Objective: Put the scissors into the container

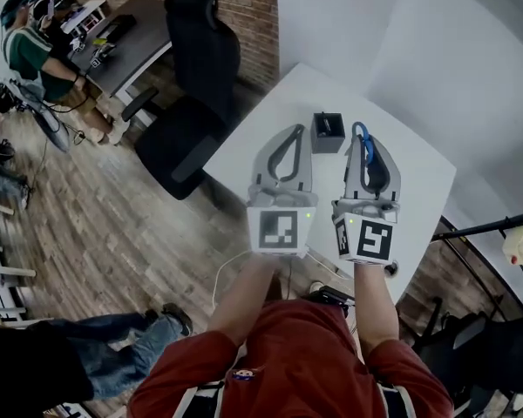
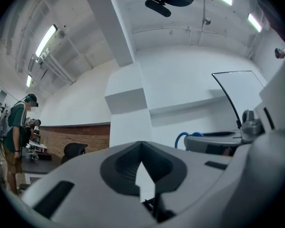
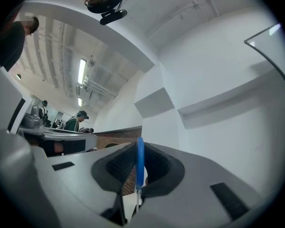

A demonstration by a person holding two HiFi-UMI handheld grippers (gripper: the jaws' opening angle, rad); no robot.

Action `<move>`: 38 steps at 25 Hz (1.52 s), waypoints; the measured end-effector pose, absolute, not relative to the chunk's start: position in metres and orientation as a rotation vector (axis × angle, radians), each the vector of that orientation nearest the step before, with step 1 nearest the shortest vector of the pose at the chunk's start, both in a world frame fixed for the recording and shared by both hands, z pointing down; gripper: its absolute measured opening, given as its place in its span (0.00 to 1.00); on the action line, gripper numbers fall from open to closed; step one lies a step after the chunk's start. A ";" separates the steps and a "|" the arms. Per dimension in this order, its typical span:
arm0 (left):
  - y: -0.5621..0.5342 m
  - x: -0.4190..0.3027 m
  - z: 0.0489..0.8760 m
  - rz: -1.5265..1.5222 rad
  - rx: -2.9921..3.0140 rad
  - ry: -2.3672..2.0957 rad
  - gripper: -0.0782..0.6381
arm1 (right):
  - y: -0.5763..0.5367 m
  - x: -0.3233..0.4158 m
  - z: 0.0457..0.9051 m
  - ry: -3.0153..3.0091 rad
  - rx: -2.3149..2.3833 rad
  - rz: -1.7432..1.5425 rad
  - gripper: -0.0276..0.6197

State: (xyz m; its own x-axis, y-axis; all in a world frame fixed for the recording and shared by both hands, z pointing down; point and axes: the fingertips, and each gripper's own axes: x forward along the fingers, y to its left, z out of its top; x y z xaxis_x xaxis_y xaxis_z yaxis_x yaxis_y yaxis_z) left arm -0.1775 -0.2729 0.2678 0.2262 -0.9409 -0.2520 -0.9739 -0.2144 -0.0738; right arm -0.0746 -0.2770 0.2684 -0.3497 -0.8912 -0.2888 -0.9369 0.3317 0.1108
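The scissors [image 1: 362,132] have a blue handle, and my right gripper [image 1: 364,143] is shut on them above the white table [image 1: 410,181]. In the right gripper view the blue loop [image 3: 140,163] stands upright between the jaws of the right gripper [image 3: 139,151]. The container [image 1: 328,133] is a small black open box on the table, just left of the scissors and beyond my left gripper [image 1: 295,131]. My left gripper [image 2: 141,148] has its tips together and holds nothing. From the left gripper view the blue handle [image 2: 181,137] shows at the right.
A black office chair [image 1: 196,77] stands off the table's left edge. Beyond it is a dark desk [image 1: 126,42] with a person [image 1: 30,50] beside it. Someone's legs [image 1: 113,355] are at the lower left. A white cable [image 1: 225,273] hangs below the table.
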 end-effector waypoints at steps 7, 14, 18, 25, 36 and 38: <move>-0.289 -0.199 0.263 0.245 -2.365 1.709 0.13 | -0.284 -0.096 0.262 2.336 -1.782 0.412 0.12; -0.301 -0.205 0.256 0.281 -2.424 1.633 0.13 | -0.289 -0.104 0.256 2.286 -1.848 0.435 0.12; -0.309 -0.199 0.258 0.284 -2.441 1.616 0.13 | -0.295 -0.099 0.259 2.277 -1.861 0.427 0.12; -0.329 -0.187 0.262 0.273 -2.427 1.621 0.13 | -0.314 -0.088 0.265 2.284 -1.851 0.429 0.12; -0.356 -0.176 0.279 0.237 -2.402 1.656 0.13 | -0.346 -0.071 0.286 2.326 -1.827 0.353 0.12; -0.359 -0.175 0.282 0.249 -2.400 1.658 0.13 | -0.352 -0.071 0.291 2.334 -1.820 0.347 0.12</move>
State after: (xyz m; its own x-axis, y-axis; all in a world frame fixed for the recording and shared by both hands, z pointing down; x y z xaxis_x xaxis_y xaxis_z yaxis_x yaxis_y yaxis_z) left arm -0.1753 -0.3591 0.2821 0.3516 -0.8998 -0.2582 -0.9360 -0.3431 -0.0790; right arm -0.0712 -0.3517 0.2911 -0.2460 -0.9317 -0.2673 -0.9691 0.2320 0.0833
